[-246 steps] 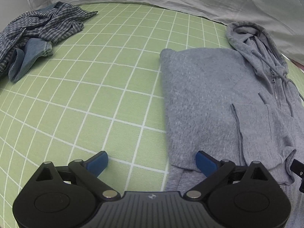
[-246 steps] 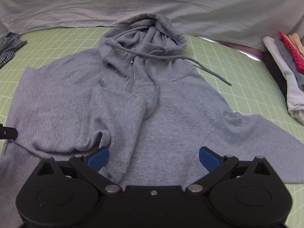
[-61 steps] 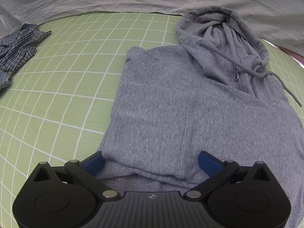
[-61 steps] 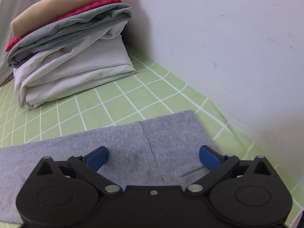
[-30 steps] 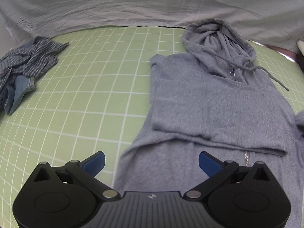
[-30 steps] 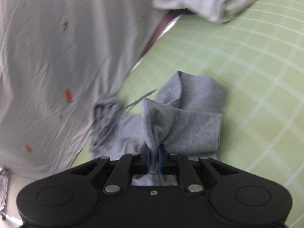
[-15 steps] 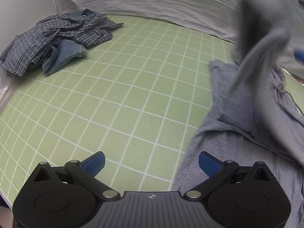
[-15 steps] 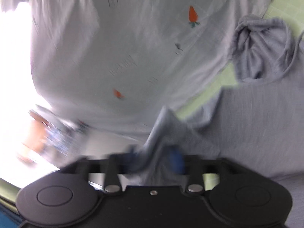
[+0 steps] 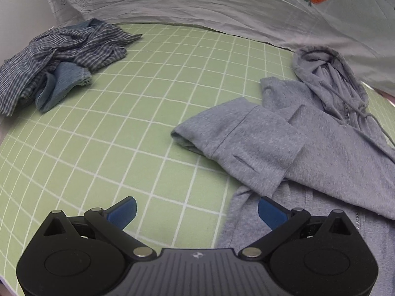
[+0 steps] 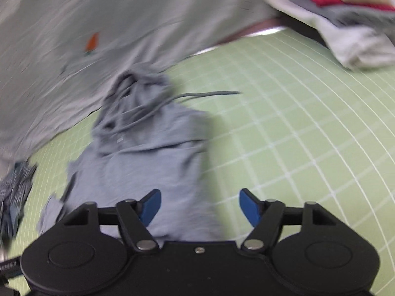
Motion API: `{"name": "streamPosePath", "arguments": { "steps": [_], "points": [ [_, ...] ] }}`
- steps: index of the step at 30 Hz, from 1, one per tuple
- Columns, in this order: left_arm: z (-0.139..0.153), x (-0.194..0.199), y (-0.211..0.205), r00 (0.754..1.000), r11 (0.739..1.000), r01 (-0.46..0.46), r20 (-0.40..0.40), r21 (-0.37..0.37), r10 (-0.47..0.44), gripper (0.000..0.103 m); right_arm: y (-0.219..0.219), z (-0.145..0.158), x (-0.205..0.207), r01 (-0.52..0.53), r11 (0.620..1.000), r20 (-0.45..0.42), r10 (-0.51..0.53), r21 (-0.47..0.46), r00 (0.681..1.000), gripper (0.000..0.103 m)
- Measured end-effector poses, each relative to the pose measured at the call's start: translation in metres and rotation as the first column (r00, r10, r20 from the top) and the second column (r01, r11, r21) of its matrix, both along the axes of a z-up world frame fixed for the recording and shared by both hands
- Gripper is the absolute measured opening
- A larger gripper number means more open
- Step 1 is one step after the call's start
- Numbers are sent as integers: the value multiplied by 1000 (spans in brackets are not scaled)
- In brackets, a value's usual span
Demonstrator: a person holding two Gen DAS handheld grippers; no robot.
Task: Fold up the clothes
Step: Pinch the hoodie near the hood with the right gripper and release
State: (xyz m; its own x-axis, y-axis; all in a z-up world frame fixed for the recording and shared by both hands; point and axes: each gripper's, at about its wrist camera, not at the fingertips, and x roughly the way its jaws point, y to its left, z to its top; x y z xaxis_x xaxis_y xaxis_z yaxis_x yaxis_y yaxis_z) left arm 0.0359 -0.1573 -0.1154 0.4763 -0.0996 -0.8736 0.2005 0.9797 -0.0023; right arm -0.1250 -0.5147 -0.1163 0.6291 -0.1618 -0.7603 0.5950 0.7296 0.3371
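A grey zip hoodie [image 9: 321, 148] lies on the green grid mat [image 9: 138, 128], hood at the back. One sleeve [image 9: 242, 138] is folded across its front, with the cuff sticking out to the left over the mat. My left gripper [image 9: 196, 212] is open and empty, low over the mat at the hoodie's lower left edge. In the blurred right wrist view the hoodie [image 10: 148, 162] lies ahead and left. My right gripper [image 10: 200, 207] is open and empty above its right edge.
A crumpled blue checked shirt [image 9: 64, 56] lies at the mat's far left. A stack of folded clothes [image 10: 345, 24] sits at the far right. A white sheet with carrot prints [image 9: 222, 5] hangs behind the mat.
My right gripper carried the grey sleeve up and across the hoodie, then let it go. It is now open, and the sleeve lies folded over the front. The left gripper stayed open.
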Motion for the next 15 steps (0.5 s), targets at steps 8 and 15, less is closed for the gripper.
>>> {"name": "streamPosePath", "arguments": {
  "steps": [8,15],
  "points": [
    [-12,39,-18,1000,1000,2,-15,7,-2,103,-23,-23,34,-55,993,67,48,103,997,26],
    [-23,76,-15,998,999,-39,-41,21,40,103,-58,-39,80,7,986,77,-20,166,997,23]
  ]
}}
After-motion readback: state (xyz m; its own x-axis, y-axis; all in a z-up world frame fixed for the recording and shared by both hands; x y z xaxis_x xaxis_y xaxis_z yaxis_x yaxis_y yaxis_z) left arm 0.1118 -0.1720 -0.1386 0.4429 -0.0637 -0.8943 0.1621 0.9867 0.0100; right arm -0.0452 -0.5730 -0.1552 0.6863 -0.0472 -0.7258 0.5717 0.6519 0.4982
